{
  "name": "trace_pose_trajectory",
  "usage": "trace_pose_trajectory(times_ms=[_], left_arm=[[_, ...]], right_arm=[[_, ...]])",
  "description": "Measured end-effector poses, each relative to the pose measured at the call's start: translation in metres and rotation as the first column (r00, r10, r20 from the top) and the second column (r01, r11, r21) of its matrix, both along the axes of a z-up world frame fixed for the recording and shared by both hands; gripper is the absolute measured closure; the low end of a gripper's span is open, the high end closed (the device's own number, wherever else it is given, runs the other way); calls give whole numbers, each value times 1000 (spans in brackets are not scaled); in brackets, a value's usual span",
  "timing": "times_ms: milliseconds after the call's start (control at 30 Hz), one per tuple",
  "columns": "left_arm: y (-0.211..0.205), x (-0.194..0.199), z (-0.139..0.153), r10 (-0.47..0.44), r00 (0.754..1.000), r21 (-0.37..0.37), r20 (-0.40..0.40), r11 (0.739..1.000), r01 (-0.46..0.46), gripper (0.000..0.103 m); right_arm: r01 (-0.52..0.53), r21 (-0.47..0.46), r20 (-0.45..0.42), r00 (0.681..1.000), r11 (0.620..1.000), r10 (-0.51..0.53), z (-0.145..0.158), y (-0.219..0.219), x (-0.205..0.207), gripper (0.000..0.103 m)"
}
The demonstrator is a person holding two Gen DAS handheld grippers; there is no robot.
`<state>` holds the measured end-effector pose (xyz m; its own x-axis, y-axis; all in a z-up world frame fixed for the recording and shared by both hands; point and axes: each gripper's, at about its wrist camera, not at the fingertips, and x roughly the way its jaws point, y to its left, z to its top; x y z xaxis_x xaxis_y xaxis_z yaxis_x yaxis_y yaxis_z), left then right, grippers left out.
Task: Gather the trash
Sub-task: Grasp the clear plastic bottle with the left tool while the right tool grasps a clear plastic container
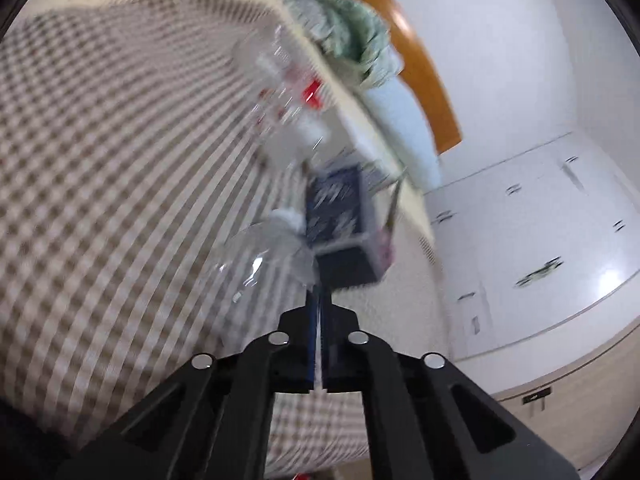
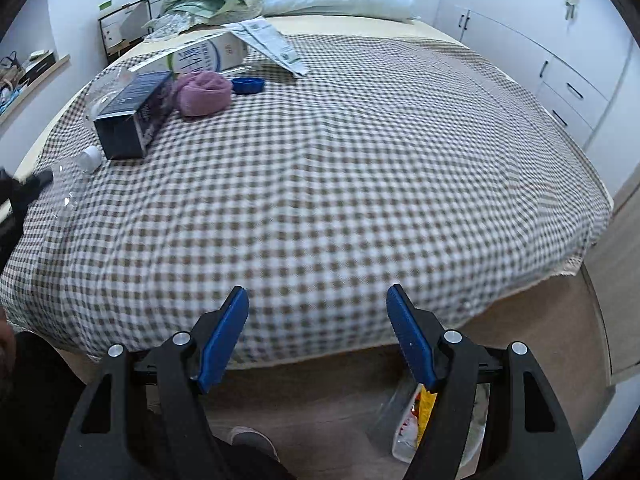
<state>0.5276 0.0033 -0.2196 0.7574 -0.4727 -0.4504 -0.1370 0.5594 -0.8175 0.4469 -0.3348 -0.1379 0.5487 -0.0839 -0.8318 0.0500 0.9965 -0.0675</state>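
1. The right tool (image 2: 316,300) hung spread apart above the foot of the bed (image 2: 360,160).
2. The left tool (image 1: 319,300) was pressed together, with nothing seen between its fingers.
3. A clear bottle (image 2: 74,176) lay at the bed's left edge, just beside a dark box (image 2: 132,114).
4. Farther off lay a pink cloth (image 2: 204,92) and a blue lid (image 2: 248,85).

A dark navy cardboard box (image 2: 130,114) lies on its side on the checked bed cover, open end toward the bed's foot. Just beside it, nearer the bed's edge, lies a clear crushed plastic bottle with a white cap (image 2: 82,172). Behind the box rests a white-and-blue carton (image 2: 208,54), then a folded newspaper (image 2: 272,42).
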Motion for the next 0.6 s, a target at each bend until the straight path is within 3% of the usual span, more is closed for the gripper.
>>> trace_pose_trajectory(times_ms=[67,167,233,300,367,467,533,600], left_arm=[[5,-2,13,30,998,0,50,1000,-30,103],[22,-14,31,59,991,63,118,996,-66,103],[37,-23,45,108,981,158,162,978,-134,103],[57,-29,51,143,974,200,178,964,-178,103],[79,-31,52,162,973,225,166,954,-197,103],[103,-28,49,195,970,290,144,929,-230,103],[122,-30,48,204,970,302,136,924,-237,103],[134,-33,51,210,968,316,137,917,-243,103]], right_arm=[[-17,-2,1,1000,1000,17,1,9,5,34],[-69,30,24,997,997,69,11,29,20,34],[-138,118,62,989,983,131,21,47,34,34],[-209,235,94,977,949,191,29,68,54,34],[-295,348,125,955,890,268,37,104,86,34],[-394,410,152,919,823,365,43,166,134,34],[-427,429,133,902,796,412,39,205,167,37],[-411,414,90,907,813,412,30,236,200,37]])
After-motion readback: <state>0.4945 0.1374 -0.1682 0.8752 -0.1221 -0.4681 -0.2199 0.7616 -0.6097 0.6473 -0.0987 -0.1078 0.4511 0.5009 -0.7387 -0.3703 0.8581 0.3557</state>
